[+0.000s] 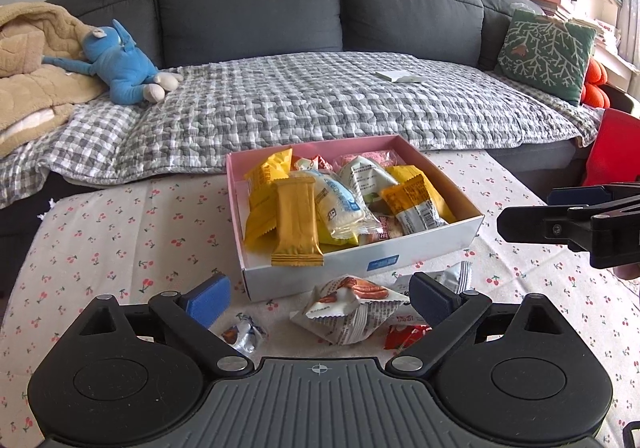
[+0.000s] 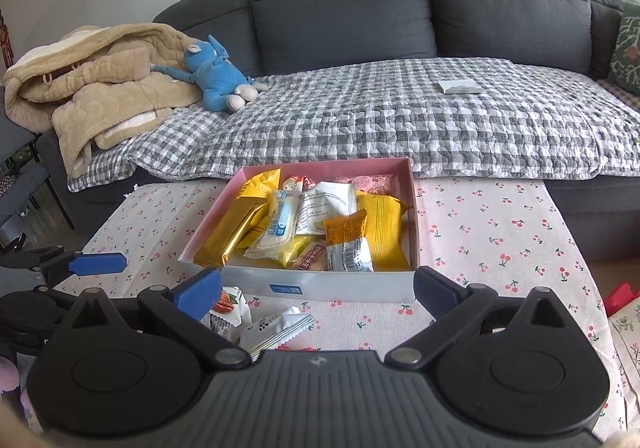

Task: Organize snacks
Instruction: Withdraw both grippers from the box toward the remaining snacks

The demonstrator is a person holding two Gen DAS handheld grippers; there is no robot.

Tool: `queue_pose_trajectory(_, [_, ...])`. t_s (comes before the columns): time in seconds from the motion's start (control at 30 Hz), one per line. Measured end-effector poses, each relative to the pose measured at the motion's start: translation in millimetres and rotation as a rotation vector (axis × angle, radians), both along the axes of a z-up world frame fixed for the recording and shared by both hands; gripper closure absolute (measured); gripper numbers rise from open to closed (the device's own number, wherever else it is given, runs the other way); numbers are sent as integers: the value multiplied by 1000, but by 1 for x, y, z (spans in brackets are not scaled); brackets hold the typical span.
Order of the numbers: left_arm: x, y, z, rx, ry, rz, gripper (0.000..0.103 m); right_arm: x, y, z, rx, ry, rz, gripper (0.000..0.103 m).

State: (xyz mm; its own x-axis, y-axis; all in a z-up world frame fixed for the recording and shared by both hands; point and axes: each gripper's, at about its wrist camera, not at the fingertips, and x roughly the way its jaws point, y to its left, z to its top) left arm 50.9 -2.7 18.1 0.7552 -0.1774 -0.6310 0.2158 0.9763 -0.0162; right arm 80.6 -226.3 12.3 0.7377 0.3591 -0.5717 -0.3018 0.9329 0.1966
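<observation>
The pink-lined box (image 1: 440,244) sits in the middle of the cherry-print tablecloth (image 1: 120,232), right up against the sofa side of the table, and it is already heaped with snacks: a gold bar wrapper (image 1: 297,222) leans up over the near wall, yellow packets (image 2: 380,232) crowd both ends, and white and orange ones are jammed in between. That pile reads like the collecting point, so the box is where everything is meant to end up. Not everything is in, though. On the cloth just in front of the box lie the stragglers: a white nut packet (image 1: 352,308) with a pecan picture, a small silver-wrapped sweet (image 1: 244,334) to its left, a red wrapper (image 1: 406,336) to its right, and another white packet (image 1: 456,276) poking up near the box's corner. They lie close to the near wall, within easy reach, which I judge makes them the next pickings. Now the claws. The left gripper (image 1: 320,298) hangs low over those loose packets with its blue fingers spread wide; the nut packet lies between them, but neither pad presses on it, so it holds nothing. The right gripper (image 2: 318,288) is just as wide, its fingers framing the box's front wall and a white zigzag-edged packet (image 2: 276,330) on the cloth below, touching neither as far as I can see. Both empty, both poised.
</observation>
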Motion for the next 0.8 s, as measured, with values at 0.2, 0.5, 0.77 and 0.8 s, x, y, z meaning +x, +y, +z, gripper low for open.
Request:
queue_pose_trajectory(0.2, [-16,13,-21,16,-9,3,3,-7,2,-14,-17,10,4,1])
queue_pose_trajectory(0.5, [-32,26,-38,37,-21,-31,3,-25,8,-36,-93,30,56,0])
queue_pose_trajectory(0.77, [-23,33,-53,42,6,-18,3,-27,22,-45,-133,56,102,1])
queue_pose_trajectory(0.8, [-20,34,-54,45,7,-16,3,-26,22,-46,-132,55,101,1])
